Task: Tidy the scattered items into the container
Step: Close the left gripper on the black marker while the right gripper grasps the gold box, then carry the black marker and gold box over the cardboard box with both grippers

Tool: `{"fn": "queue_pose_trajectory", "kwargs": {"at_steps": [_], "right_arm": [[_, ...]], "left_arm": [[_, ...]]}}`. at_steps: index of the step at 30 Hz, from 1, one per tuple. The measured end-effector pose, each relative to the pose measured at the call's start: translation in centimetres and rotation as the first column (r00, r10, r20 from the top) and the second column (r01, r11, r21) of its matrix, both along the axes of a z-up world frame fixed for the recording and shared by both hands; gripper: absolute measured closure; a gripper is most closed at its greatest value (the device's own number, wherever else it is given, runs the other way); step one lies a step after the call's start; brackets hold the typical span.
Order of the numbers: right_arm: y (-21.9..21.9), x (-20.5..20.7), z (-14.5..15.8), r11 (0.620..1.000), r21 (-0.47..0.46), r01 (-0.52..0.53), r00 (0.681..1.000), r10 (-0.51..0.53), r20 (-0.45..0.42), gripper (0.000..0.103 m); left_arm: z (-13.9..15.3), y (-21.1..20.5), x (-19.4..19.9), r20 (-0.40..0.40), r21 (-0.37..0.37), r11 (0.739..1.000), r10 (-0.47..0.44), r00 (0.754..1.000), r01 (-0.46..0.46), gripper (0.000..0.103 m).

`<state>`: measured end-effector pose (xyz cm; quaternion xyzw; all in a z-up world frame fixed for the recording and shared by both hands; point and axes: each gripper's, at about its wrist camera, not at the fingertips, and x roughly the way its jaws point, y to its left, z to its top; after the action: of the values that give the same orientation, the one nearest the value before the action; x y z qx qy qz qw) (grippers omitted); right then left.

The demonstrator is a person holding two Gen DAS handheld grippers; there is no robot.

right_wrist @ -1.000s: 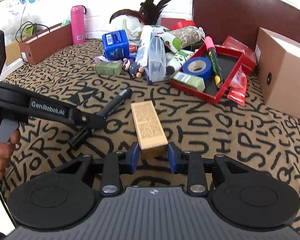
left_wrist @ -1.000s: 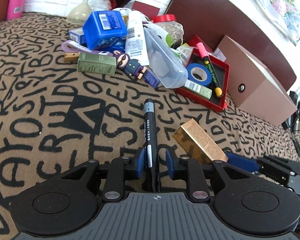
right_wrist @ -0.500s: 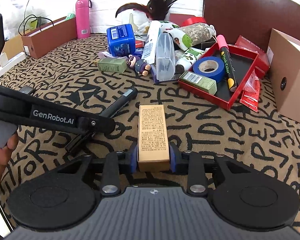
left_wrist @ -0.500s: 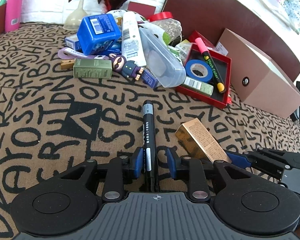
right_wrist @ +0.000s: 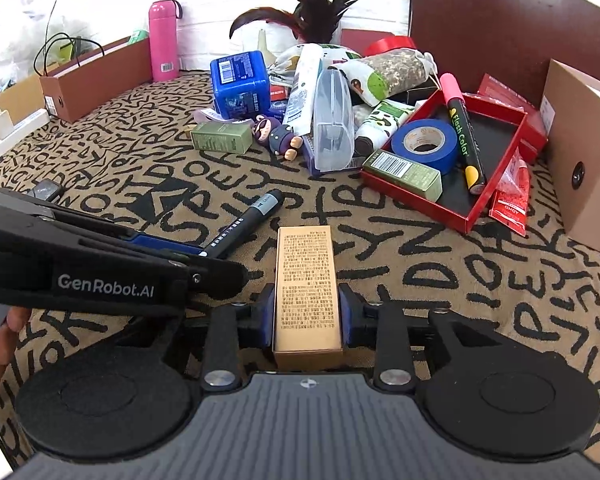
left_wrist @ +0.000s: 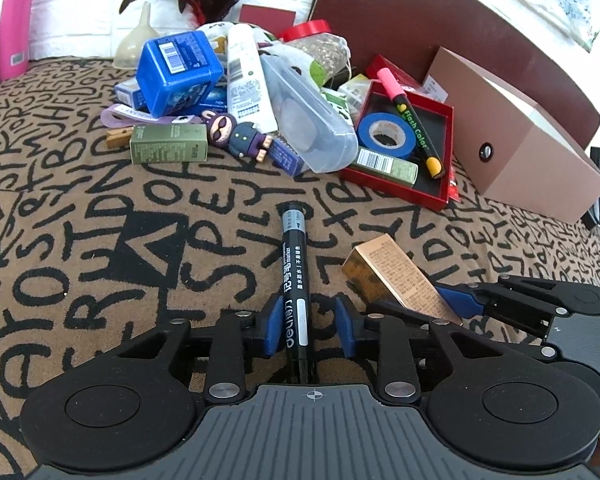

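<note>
My left gripper straddles a black marker lying on the lettered cloth; the jaws stand apart with a gap on the right side. My right gripper is shut on a gold box, both pads against its sides. The gold box and the right gripper also show in the left wrist view. The marker shows in the right wrist view. A red tray at the right holds blue tape, a pink highlighter and a green box.
A pile of items lies behind: blue box, clear case, white tube, purple figure, green box. A cardboard box stands right. A brown box and pink bottle stand far left.
My right gripper moved forward over the gold box and closed on it. My left gripper stayed around the marker with its jaws still apart.
</note>
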<state>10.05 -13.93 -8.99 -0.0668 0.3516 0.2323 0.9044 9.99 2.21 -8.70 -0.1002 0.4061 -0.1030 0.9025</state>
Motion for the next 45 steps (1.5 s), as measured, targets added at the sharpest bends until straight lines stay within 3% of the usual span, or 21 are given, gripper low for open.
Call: {"fn": "queue_pose_trajectory", "kwargs": {"at_steps": [4, 6, 9, 17, 21, 30, 34, 41, 43, 44, 45], "right_arm": [[-0.1, -0.1, -0.1, 1.000, 0.010, 0.007, 1.000, -0.007, 0.000, 0.068], [-0.1, -0.3, -0.1, 1.000, 0.002, 0.004, 1.000, -0.004, 0.006, 0.068], [-0.4, -0.6, 0.0, 1.000, 0.016, 0.006, 1.000, -0.006, -0.004, 0.068], [-2.5, -2.3, 0.3, 0.991, 0.133, 0.012, 0.997, -0.002, -0.073, 0.068], [-4.1, -3.3, 0.6, 0.980, 0.195, 0.040, 0.995, -0.021, -0.098, 0.068], [-8.9, -4.5, 3.3, 0.957, 0.252, 0.145, 0.989, -0.150, 0.002, 0.068], [-11.1, -4.5, 3.6, 0.953, 0.240, 0.186, 0.980, -0.198, 0.025, 0.069], [-12.0, -3.9, 1.0, 0.963, 0.118, 0.242, 0.970, -0.241, -0.028, 0.066], [-11.9, -3.8, 0.5, 0.963, 0.115, 0.244, 0.970, -0.242, -0.028, 0.065], [-11.7, -3.8, 0.5, 0.965, 0.108, 0.239, 0.971, -0.238, -0.020, 0.065], [-11.6, -3.8, 0.4, 0.968, 0.096, 0.232, 0.973, -0.232, -0.014, 0.065]], "left_arm": [[-0.2, -0.3, -0.2, 0.024, 0.016, 1.000, -0.010, 1.000, 0.010, 0.056], [-0.2, -0.4, -0.4, 0.025, 0.030, 1.000, -0.005, 1.000, 0.004, 0.080], [-0.2, -0.2, -0.8, 0.013, 0.003, 1.000, -0.005, 1.000, 0.005, 0.091], [0.5, -1.5, -2.6, -0.004, -0.047, 0.998, -0.039, 0.999, 0.039, 0.093], [1.7, -3.3, -3.3, 0.031, -0.043, 0.996, -0.083, 0.996, 0.084, 0.093], [5.2, -8.4, -2.3, 0.120, -0.036, 0.978, -0.198, 0.973, 0.203, 0.093], [5.1, -9.8, -2.0, 0.114, -0.011, 0.976, -0.215, 0.970, 0.218, 0.093], [1.4, -10.2, -1.2, -0.021, 0.025, 0.976, -0.215, 0.976, 0.216, 0.092], [0.4, -10.0, -1.0, -0.029, 0.021, 0.980, -0.195, 0.980, 0.196, 0.084], [0.3, -9.9, -1.0, -0.021, 0.012, 0.982, -0.189, 0.982, 0.189, 0.085], [0.3, -10.0, -0.9, -0.020, 0.013, 0.981, -0.192, 0.981, 0.192, 0.078]]}}
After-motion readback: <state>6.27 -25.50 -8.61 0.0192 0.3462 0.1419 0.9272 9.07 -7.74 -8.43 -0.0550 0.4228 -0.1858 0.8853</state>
